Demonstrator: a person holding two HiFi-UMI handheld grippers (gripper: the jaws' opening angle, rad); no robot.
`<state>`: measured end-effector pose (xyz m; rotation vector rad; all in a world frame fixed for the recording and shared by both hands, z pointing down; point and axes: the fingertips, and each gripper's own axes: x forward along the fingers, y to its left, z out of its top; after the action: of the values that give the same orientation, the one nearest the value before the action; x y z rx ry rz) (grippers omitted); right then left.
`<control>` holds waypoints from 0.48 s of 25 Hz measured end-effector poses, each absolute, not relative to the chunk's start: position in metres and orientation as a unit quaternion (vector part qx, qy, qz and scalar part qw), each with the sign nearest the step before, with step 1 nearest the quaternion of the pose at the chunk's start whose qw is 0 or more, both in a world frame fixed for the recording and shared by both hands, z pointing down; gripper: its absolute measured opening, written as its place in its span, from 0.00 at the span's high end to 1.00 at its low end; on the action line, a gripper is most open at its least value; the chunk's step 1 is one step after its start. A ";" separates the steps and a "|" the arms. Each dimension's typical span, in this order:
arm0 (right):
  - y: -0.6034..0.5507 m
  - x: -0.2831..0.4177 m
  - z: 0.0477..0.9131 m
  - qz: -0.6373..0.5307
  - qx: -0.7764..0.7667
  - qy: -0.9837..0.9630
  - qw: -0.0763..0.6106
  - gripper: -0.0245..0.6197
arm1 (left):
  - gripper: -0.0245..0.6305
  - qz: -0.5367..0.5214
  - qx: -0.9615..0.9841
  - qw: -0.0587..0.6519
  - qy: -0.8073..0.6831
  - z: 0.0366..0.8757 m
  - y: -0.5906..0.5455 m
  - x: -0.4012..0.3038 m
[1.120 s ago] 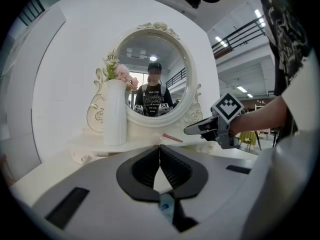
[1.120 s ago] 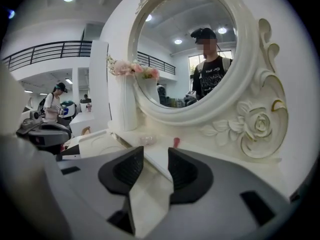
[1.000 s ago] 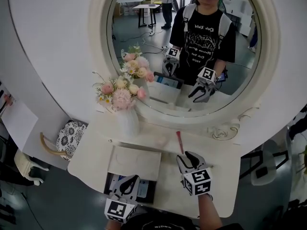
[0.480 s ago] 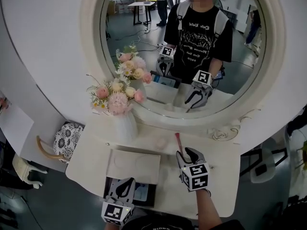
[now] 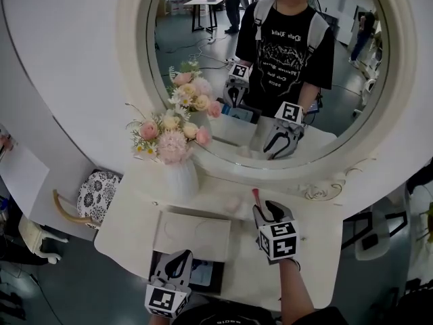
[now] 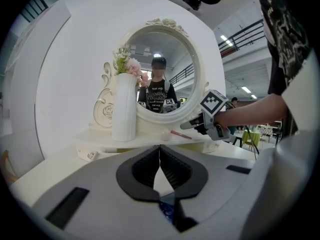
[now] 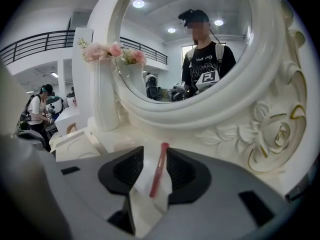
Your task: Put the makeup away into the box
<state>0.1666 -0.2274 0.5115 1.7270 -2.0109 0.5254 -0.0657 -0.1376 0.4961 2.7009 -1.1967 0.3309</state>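
Lower centre: grey, black-lined left tongs [image 5: 177,257] and right tongs [image 5: 266,210], each carrying a white cube [image 5: 278,240] with black square markers. Upper centre, reflected: black printed T-shirt [image 5: 287,46].

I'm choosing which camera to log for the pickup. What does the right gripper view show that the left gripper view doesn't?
Only the right gripper view shows the slim pink makeup stick lying between the right gripper's open fingers, plus a gold-edged carved rose. Only the left gripper view shows the right gripper from outside with its marker cube, and the left gripper's own fingers closed together. Both show the white vase of pink flowers, the round white-framed mirror and that pink stick.
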 end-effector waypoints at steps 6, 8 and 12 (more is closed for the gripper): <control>-0.236 0.168 0.520 0.192 0.619 -0.719 0.250 0.73 | 0.94 0.112 0.903 0.085 -0.406 0.498 -0.141 -0.069; -0.238 0.168 0.522 0.199 0.617 -0.719 0.250 0.73 | 0.94 0.114 0.901 0.087 -0.409 0.499 -0.141 -0.072; -0.243 0.169 0.528 0.204 0.615 -0.716 0.260 0.74 | 0.94 0.119 0.901 0.084 -0.409 0.500 -0.143 -0.074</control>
<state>0.1687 -0.2435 0.5281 1.6667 -1.9379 0.5522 -0.0742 -0.1427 0.5002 2.6878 -1.2195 0.3550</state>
